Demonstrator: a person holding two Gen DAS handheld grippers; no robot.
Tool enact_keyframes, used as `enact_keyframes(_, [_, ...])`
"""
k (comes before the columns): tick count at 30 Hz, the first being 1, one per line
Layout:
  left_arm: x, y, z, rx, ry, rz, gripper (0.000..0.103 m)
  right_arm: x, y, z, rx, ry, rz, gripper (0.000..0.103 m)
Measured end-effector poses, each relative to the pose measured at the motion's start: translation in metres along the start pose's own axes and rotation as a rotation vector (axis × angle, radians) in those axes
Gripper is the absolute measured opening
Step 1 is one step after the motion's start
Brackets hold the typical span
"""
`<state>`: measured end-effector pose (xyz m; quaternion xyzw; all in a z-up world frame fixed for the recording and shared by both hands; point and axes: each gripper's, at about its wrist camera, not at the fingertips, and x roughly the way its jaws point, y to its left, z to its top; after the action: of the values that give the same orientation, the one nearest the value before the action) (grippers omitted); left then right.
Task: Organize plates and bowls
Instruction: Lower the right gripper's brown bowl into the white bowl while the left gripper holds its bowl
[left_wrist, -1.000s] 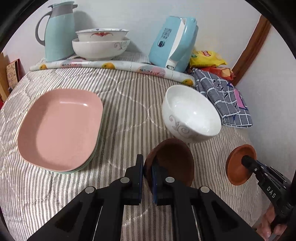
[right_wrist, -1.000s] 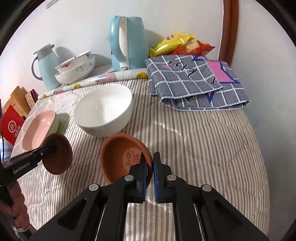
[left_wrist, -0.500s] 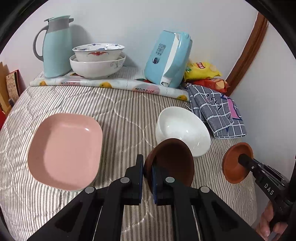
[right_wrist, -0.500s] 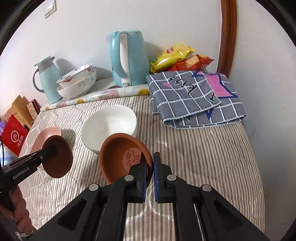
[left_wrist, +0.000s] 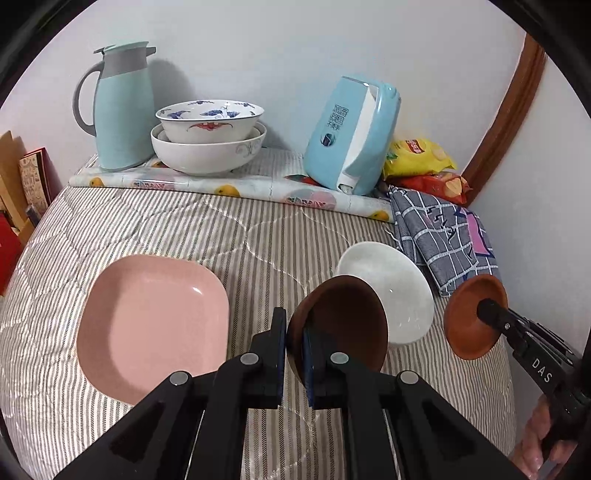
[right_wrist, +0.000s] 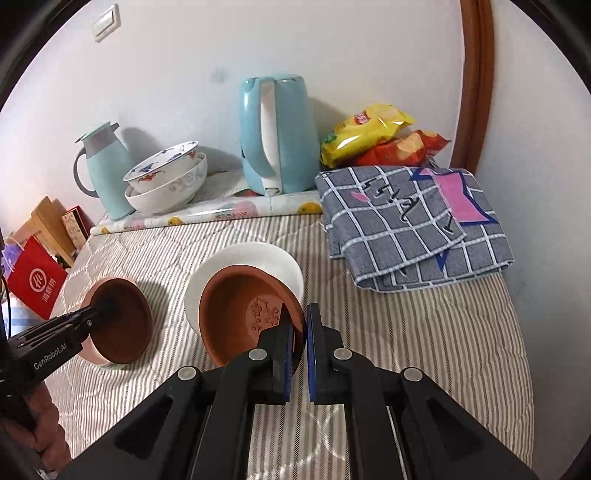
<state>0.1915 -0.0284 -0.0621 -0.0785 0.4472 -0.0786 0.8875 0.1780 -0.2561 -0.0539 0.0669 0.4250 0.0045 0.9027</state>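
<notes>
My left gripper (left_wrist: 294, 347) is shut on the rim of a dark brown bowl (left_wrist: 343, 321), held tilted above the striped bed cover. To its left lies a pink plate (left_wrist: 151, 321); behind it stands a white bowl (left_wrist: 399, 291). My right gripper (right_wrist: 299, 332) is shut on the rim of a terracotta bowl (right_wrist: 240, 314) with a flower stamp inside, held in front of the white bowl (right_wrist: 258, 258). In the right wrist view the left gripper (right_wrist: 105, 306) holds its dark brown bowl (right_wrist: 122, 321) over the pink plate (right_wrist: 88, 356). The terracotta bowl (left_wrist: 472, 321) shows at the right of the left wrist view.
At the back by the wall stand a teal jug (left_wrist: 118, 107), two stacked patterned bowls (left_wrist: 208, 144) and a blue kettle (left_wrist: 354, 136). A folded checked cloth (left_wrist: 443, 236) and snack bags (left_wrist: 417, 158) fill the back right corner. Boxes (right_wrist: 33, 284) stand off the left edge.
Both grippers have risen and drawn back with their bowls, so the plate, white bowl and back items look smaller and farther. Both grips are unchanged.
</notes>
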Motion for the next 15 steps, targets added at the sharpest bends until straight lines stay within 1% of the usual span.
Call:
enact_keyframes(9, [0.009,0.011,0.009,-0.018,0.004,0.006,0.008,0.022,0.021,0.012,-0.04,0.011,0.019,0.006])
enact_keyframes(15, [0.017,0.015,0.016,-0.018,0.011,0.004,0.008,0.042,0.029,0.02,-0.045,0.032,0.014,0.006])
